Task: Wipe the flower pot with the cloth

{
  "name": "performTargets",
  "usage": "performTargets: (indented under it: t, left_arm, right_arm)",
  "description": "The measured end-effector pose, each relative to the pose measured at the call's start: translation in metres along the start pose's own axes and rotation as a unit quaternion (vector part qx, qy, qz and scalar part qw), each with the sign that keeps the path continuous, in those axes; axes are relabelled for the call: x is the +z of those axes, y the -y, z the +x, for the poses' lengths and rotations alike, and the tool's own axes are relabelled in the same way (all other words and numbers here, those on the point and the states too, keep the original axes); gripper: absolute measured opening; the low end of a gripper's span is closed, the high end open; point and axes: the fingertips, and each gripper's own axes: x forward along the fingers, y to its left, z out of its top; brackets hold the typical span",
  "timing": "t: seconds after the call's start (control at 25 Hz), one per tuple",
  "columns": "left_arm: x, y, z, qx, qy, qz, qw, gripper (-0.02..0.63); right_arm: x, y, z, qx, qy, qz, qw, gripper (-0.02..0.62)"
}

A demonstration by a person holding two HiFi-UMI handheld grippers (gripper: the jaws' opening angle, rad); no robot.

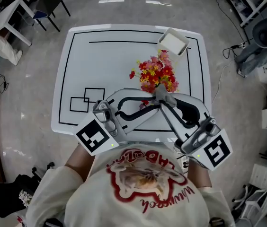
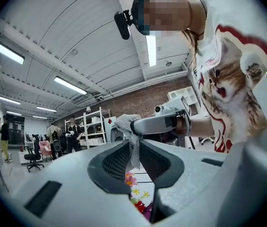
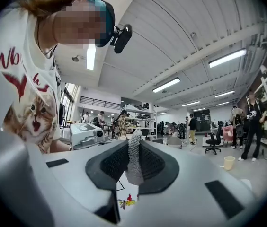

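Left gripper [image 2: 133, 159] and right gripper [image 3: 133, 163] both clamping cloth [image 1: 164, 96], holding it over flowers [image 1: 156, 75]. Flower pot hidden beneath; wiping apparently not yet starting.

Both arms out front, tips angled in toward each other. Left claw [image 1: 155, 101] and right claw [image 1: 166, 100] are each clamped on the same cloth [image 1: 163, 93], jaws nearly together.

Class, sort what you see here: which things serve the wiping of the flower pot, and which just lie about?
For the job: grey cloth, pinched by left tongs and right tongs; flowers, whose pot is hidden beneath them.
Lying about: white square tray at the table's far corner; dark chair beyond it.
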Motion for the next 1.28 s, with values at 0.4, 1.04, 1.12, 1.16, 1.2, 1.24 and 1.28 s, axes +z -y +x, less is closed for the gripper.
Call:
performTargets:
  t: [0.4,1.04,1.12,1.16,1.2,1.24,1.28]
  left_arm:
    - [-0.027,-0.067,-0.018,0.147,-0.032,-0.045,0.9875,0.044]
    - [-0.067,-0.126,-0.012,0.268,-0.058,-0.085,0.958,0.003]
    - [-0.076,-0.128,-0.015,0.279,-0.066,-0.09,0.9537,0.003]
    - [-0.08,-0.129,-0.018,0.286,-0.069,-0.095,0.951,0.003]
    - [-0.083,-0.131,-0.02,0.294,-0.069,-0.101,0.948,0.003]
    - [-0.086,-0.132,-0.022,0.301,-0.068,-0.107,0.9451,0.003]
    - [-0.089,-0.133,-0.025,0.307,-0.067,-0.111,0.9426,0.003]
  right_arm:
    - [0.009,0.111,-0.028,-0.085,-0.001,-0.058,0.995,0.043]
    - [-0.085,0.202,0.007,0.01,-0.066,-0.045,0.997,0.043]
    - [-0.099,0.202,0.017,0.046,-0.072,-0.045,0.995,0.043]
    - [-0.107,0.201,0.021,0.063,-0.074,-0.043,0.994,0.043]
    - [-0.114,0.202,0.025,0.078,-0.076,-0.041,0.993,0.043]
    - [-0.122,0.203,0.028,0.089,-0.08,-0.04,0.992,0.043]
    - [-0.129,0.204,0.031,0.1,-0.084,-0.04,0.991,0.043]
